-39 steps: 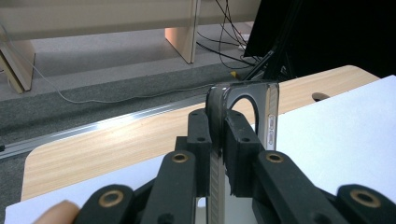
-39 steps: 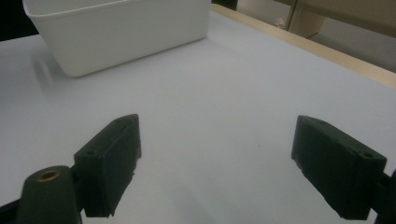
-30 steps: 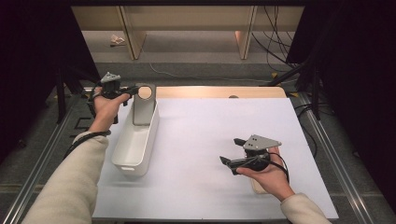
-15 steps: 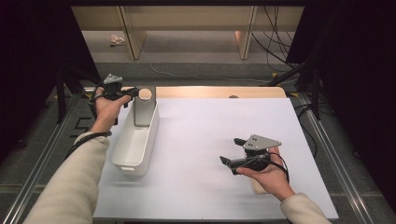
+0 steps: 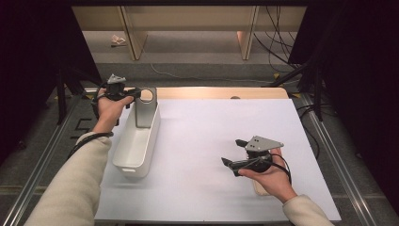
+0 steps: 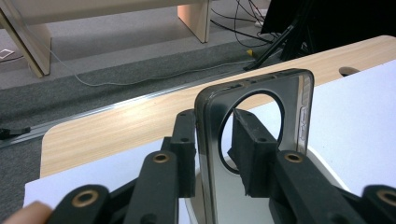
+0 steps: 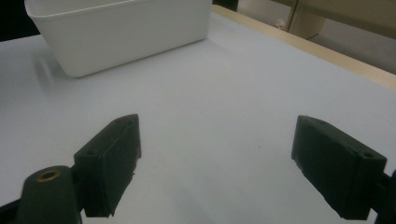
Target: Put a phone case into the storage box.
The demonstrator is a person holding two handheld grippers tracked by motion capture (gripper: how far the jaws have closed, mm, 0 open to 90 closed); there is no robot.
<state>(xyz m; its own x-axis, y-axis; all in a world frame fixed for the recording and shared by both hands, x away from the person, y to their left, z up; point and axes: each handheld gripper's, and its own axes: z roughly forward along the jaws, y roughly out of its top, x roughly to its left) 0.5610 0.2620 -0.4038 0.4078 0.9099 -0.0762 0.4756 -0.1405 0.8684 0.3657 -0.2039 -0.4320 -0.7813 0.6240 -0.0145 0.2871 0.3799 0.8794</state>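
The left gripper (image 5: 134,92) stands at the far left corner of the surface (image 5: 202,141), its jaws on either side of a clear phone case (image 5: 145,109) that stands upright in the far end of the white bin (image 5: 134,147). Its jaws have just been opening. In the left gripper view the case (image 6: 261,135) is between the pads (image 6: 250,154) with a sliver of gap on each side, so the gripper appears to have let go rather than to be pinching.

The step in hand looks like releasing the case into the bin. To do it well, the jaws should spread fully before the hand lifts straight up. Otherwise a pad could catch in the round camera cutout and drag the case out or tip it over the rim.

The bin holds the case, leaning at its far wall; the rest of its inside looks bare.

The right gripper (image 5: 235,153), jaws spread wide and holding nothing, rests near the right edge, well apart from the bin.
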